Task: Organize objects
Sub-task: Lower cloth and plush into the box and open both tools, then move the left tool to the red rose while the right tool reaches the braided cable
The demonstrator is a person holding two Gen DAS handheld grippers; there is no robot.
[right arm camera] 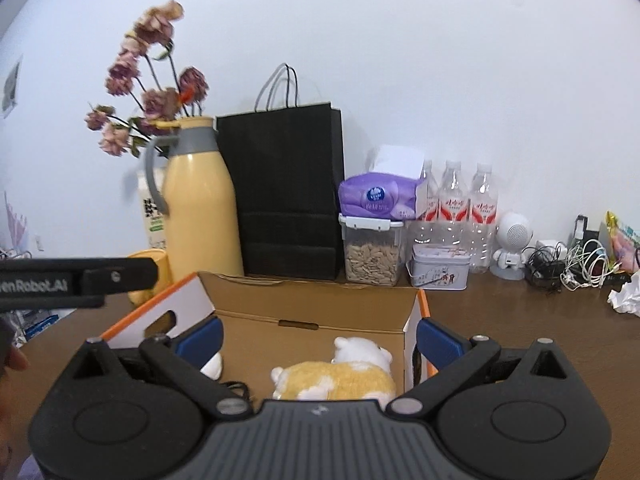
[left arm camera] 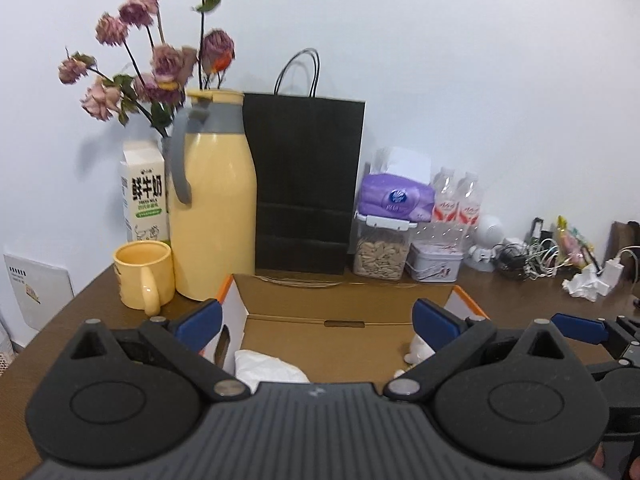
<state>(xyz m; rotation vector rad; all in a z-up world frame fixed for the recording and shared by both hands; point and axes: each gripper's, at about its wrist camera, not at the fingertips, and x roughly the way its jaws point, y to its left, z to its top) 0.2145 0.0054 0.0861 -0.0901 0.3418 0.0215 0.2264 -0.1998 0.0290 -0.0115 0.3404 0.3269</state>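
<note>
An open cardboard box (right arm camera: 316, 312) sat in the lower middle of both views, its flaps up. Inside it lay a yellow-and-white plush toy (right arm camera: 340, 376), low and centre in the right wrist view, with a crumpled white cloth (left arm camera: 268, 368) at the box's left side in the left wrist view.

The left gripper (left arm camera: 316, 320) hung over the near edge of the box with its blue pads spread wide and nothing between them. The right gripper (right arm camera: 318, 338) was likewise parted and empty above the toy.

Behind the box, on the brown table (right arm camera: 520, 320), stood a yellow thermos jug (left arm camera: 212, 200) with a yellow mug (left arm camera: 142, 272) at its left, a milk carton (left arm camera: 144, 196), dried flowers (left arm camera: 152, 52) in the upper left, and a black paper bag (left arm camera: 308, 184). To the right were a purple tissue pack (right arm camera: 376, 196) atop a jar of seeds (right arm camera: 372, 256), a small tin (right arm camera: 438, 272), water bottles (right arm camera: 452, 204) and tangled cables (right arm camera: 572, 264).
</note>
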